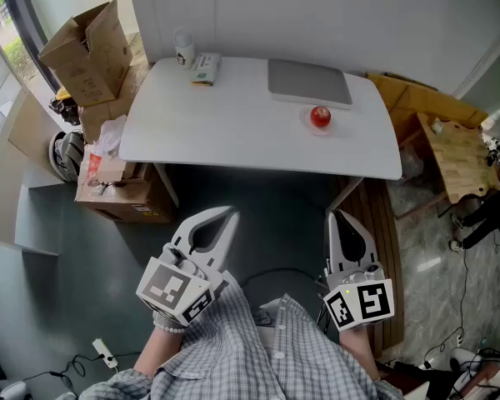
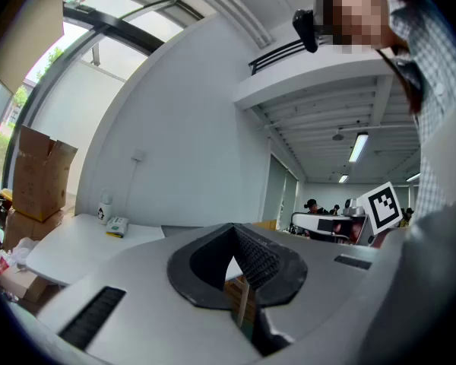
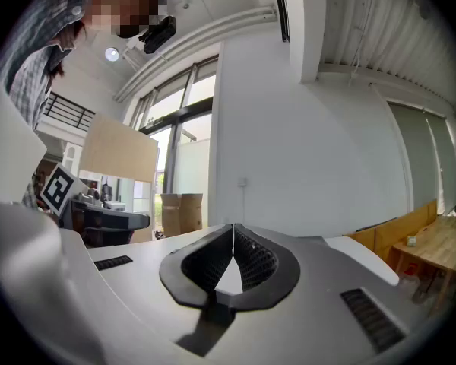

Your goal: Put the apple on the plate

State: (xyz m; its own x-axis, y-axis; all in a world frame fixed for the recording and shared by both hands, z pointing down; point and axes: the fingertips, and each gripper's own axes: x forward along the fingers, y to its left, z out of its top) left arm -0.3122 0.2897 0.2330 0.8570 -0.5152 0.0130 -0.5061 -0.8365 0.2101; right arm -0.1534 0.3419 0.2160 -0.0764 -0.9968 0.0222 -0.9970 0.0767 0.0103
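A red apple (image 1: 320, 117) sits on a small white plate (image 1: 320, 129) at the right part of the white table (image 1: 233, 132). Both grippers hang well short of the table, close to the person's body. My left gripper (image 1: 230, 215) is shut with nothing in it, its tips meeting in the left gripper view (image 2: 233, 233). My right gripper (image 1: 332, 217) is also shut and empty, tips together in the right gripper view (image 3: 233, 232). The apple does not show in either gripper view.
A grey laptop (image 1: 309, 82) lies at the table's back, with a small white bottle (image 1: 183, 51) and a green-white packet (image 1: 205, 68) at the back left. Cardboard boxes (image 1: 87, 52) stand left of the table. A wooden bench (image 1: 458, 152) is at the right.
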